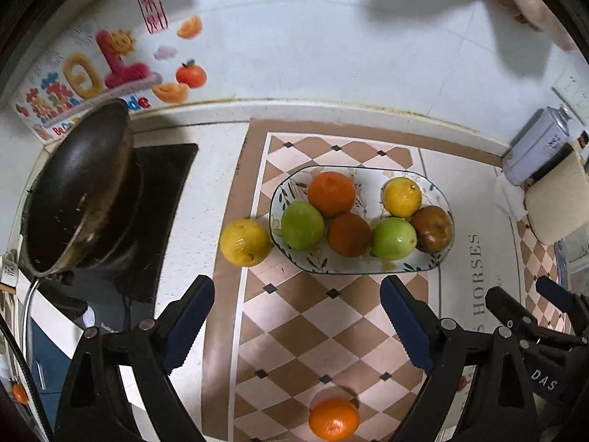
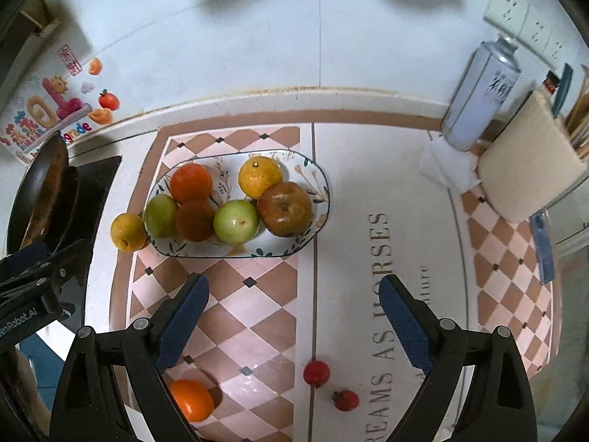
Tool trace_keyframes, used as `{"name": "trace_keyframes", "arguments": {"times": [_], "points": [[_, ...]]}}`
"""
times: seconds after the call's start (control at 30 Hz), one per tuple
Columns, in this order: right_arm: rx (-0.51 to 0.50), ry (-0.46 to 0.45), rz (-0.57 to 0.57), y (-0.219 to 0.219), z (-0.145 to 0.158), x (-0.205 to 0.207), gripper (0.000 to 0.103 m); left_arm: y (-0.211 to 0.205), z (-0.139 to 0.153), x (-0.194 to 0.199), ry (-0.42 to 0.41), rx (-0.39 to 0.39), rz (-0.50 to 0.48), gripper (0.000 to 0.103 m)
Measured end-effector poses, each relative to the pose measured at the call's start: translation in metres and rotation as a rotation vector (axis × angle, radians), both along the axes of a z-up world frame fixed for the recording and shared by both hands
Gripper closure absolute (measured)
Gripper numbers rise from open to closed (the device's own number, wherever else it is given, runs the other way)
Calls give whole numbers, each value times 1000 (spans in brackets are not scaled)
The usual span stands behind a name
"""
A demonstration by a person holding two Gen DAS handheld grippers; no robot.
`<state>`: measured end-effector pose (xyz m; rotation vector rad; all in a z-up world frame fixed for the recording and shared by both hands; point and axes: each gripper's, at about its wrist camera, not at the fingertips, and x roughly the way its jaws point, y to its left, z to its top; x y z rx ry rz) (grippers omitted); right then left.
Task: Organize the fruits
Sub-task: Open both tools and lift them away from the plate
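A patterned oval plate [image 1: 438, 258] [image 2: 316, 228] on the checkered mat holds several fruits: two oranges, two green ones, a yellow one and a brown apple [image 2: 284, 209]. A yellow lemon [image 1: 244, 242] [image 2: 128, 231] lies on the mat against the plate's left rim. A loose orange [image 1: 334, 423] [image 2: 192, 404] lies near the front. Two small red fruits [image 2: 316, 372] [image 2: 345, 400] lie near the right gripper. My left gripper [image 1: 296, 294] is open and empty, short of the plate. My right gripper [image 2: 294, 293] is open and empty.
A dark wok [image 1: 79, 188] sits on the black stove at the left. A spray can [image 2: 480, 95], a cream block [image 2: 530, 169] and white paper stand at the back right. The tiled wall runs behind. The counter's front edge is close.
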<state>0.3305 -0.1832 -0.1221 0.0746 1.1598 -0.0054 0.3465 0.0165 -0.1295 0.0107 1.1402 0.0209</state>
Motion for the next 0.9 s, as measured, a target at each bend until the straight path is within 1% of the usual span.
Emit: {"name": "trace_keyframes", "arguments": {"times": [0.17,0.53,0.7,0.73,0.8,0.87,0.9], "points": [[-6,-60,5,-1,26,-29,7,-1,20,-28,-49,-1,-5,11],[13,-148,16,5,69,-83,7,-4,57,-81,-153,6,-29,11],[39,-170,17,7,80,-96,7,-3,65,-95,-167,-9,-30,11],[52,-159,20,8,78,-97,7,-2,64,-96,-164,-11,-26,11],[86,-105,35,11,66,-95,7,2,60,-98,-154,-1,-12,11],[147,-19,60,17,44,-90,7,7,51,-98,-138,25,0,10],[190,45,79,23,26,-86,7,9,44,-97,-118,47,3,9]]}}
